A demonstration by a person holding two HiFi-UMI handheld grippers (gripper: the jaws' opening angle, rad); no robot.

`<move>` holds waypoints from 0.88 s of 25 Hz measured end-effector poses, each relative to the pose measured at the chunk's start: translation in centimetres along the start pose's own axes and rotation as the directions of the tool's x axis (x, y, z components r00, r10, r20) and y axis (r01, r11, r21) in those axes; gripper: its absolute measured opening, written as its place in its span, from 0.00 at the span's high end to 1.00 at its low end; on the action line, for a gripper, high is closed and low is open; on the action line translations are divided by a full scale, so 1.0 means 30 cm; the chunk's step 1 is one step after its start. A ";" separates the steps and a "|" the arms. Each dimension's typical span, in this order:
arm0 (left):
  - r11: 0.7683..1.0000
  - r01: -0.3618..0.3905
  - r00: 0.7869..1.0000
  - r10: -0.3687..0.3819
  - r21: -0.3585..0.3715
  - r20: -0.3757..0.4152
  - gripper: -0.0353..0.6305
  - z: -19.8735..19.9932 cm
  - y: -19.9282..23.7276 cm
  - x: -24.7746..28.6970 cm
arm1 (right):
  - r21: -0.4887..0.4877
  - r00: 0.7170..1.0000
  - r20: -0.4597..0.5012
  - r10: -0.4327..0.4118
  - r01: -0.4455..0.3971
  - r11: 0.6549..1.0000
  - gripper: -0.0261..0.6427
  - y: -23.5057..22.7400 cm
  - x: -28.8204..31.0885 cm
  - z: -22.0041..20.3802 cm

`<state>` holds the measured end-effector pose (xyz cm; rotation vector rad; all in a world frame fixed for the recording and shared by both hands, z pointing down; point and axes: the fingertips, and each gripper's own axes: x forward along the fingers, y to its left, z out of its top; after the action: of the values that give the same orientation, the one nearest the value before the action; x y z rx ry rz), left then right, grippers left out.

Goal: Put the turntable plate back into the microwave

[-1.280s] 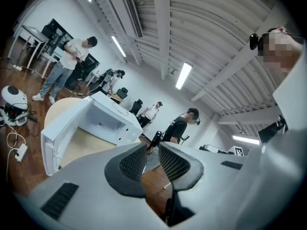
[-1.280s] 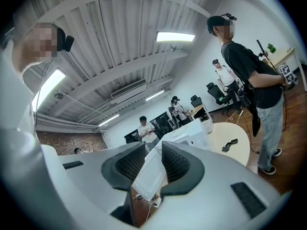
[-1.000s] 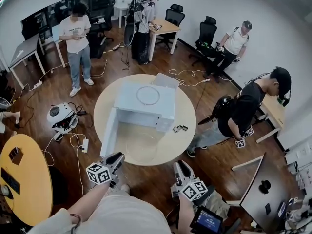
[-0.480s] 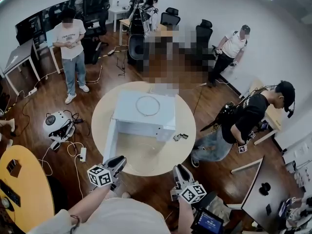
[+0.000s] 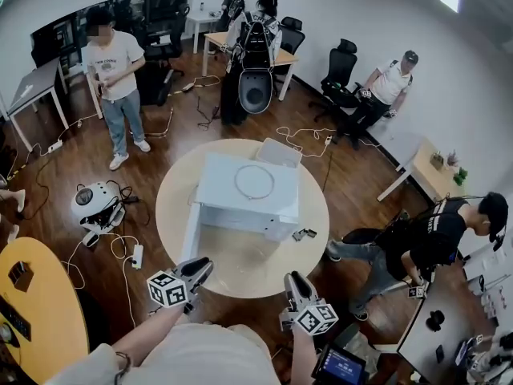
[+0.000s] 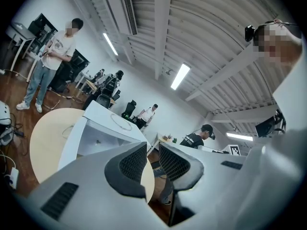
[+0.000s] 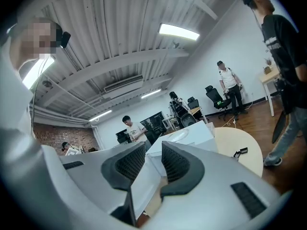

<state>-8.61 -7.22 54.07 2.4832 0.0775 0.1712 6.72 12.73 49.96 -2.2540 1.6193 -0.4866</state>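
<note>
The person stands at 6 o'clock of the round table, holding both tools short of its edge. The left tool and right tool both point toward 12 o'clock. Each gripper view shows the jaws a narrow gap apart with nothing between them. The microwave sits mid-table with its door swung out on the 9 o'clock side and its cavity facing the person. The turntable plate appears only as a thin circular outline lying flat on the microwave's roof; whether it is solid clear glass cannot be told. The step in hand seems to be the reach toward it. To do it well, the person probably needs to spread both tools wider before arriving. The rim is best taken at opposite points, about 9 and 3 o'clock, and the plate kept level while it is lifted clear of the roof. The plate looks thin and likely slippery, so an uneven pinch could tip it. It should then come down past the front edge, clear of the door, slide in flat and settle centred on the floor of the cavity. The small dark items at the microwave's 3 o'clock side lie outside that path.
</note>
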 end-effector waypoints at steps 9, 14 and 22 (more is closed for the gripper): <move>1.000 -0.023 1.000 0.023 0.001 0.016 0.85 0.010 0.021 -0.023 | 0.014 0.999 -0.030 0.032 -0.031 0.999 0.83 0.013 0.060 -0.042; 0.999 -0.052 0.998 0.052 0.001 0.021 0.85 0.003 0.020 0.012 | 0.024 0.998 -0.043 0.049 -0.048 0.999 0.83 -0.037 0.076 -0.032; 0.993 -0.118 0.992 0.119 -0.010 0.047 0.85 0.009 0.015 0.175 | 0.036 0.993 -0.080 0.082 -0.080 0.996 0.83 -0.240 0.123 0.038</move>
<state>-3.36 -7.23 54.68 2.4840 -0.0907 0.1623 14.40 11.49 52.50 -2.1609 1.7219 -0.5873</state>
